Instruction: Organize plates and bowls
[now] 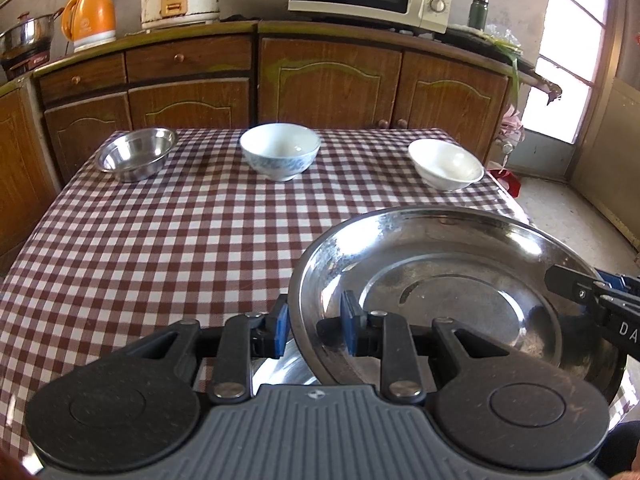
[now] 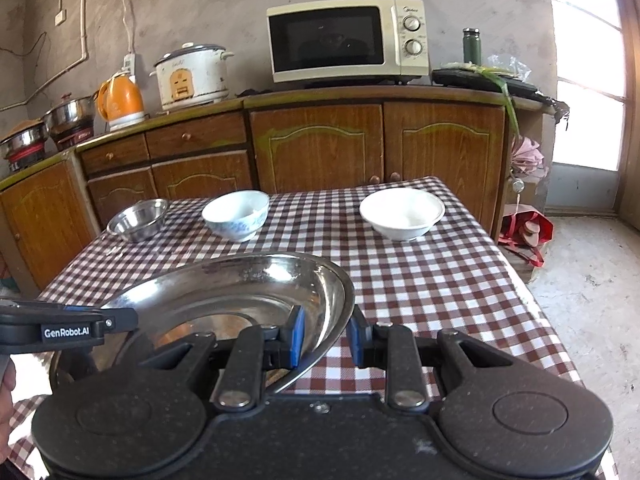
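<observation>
A wide shiny steel plate [image 1: 460, 304] [image 2: 240, 292] hangs over the near part of the checked table [image 1: 160, 240], held from both sides. My left gripper [image 1: 316, 326] is shut on the plate's left rim. My right gripper [image 2: 326, 338] is shut on its right rim, and its fingers [image 1: 588, 292] show at the plate's far side in the left wrist view. Along the table's far edge stand a small steel bowl [image 1: 136, 152] [image 2: 138, 218], a blue-patterned white bowl [image 1: 280, 152] [image 2: 236, 214] and a plain white bowl [image 1: 446, 162] [image 2: 402, 212].
Brown cabinets [image 1: 328, 84] run behind the table, carrying a microwave [image 2: 344, 38], a rice cooker [image 2: 192, 76], an orange kettle [image 2: 120, 100] and steel pots [image 2: 70, 118]. Bare concrete floor [image 2: 592, 300] and a bright doorway lie to the right.
</observation>
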Demonstrator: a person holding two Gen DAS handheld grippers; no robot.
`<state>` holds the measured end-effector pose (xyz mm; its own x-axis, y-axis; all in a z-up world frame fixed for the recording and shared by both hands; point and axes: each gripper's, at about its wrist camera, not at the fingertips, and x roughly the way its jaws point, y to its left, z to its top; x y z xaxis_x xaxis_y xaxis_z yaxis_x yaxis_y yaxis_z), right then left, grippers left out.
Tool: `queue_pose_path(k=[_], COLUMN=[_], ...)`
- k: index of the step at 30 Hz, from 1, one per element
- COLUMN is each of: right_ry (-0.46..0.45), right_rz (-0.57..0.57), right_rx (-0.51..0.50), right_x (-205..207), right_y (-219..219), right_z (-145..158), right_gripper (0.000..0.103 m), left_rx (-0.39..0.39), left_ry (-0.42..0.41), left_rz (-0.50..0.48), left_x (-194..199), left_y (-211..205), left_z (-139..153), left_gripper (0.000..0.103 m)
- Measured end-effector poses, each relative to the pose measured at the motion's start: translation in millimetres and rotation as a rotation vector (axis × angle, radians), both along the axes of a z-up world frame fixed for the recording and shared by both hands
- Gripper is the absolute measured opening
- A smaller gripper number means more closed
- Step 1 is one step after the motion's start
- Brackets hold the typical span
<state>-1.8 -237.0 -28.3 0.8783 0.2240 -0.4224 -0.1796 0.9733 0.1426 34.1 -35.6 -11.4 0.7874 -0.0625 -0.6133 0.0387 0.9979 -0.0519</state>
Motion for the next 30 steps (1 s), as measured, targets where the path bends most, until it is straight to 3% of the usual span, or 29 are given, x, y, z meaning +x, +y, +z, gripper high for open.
queue_pose_path(k=[30], right_ry=[0.075], right_rz=[0.054], right_rx=[-0.026], right_x=[-3.1], right_y=[20.0], right_z=[-26.7], right_gripper=[0.030], left_rx=[0.020], left_ry=[0.058], left_rz=[0.026], left_x=[-11.5], left_y=[11.4], left_z=[-22.6], left_gripper=[0.027])
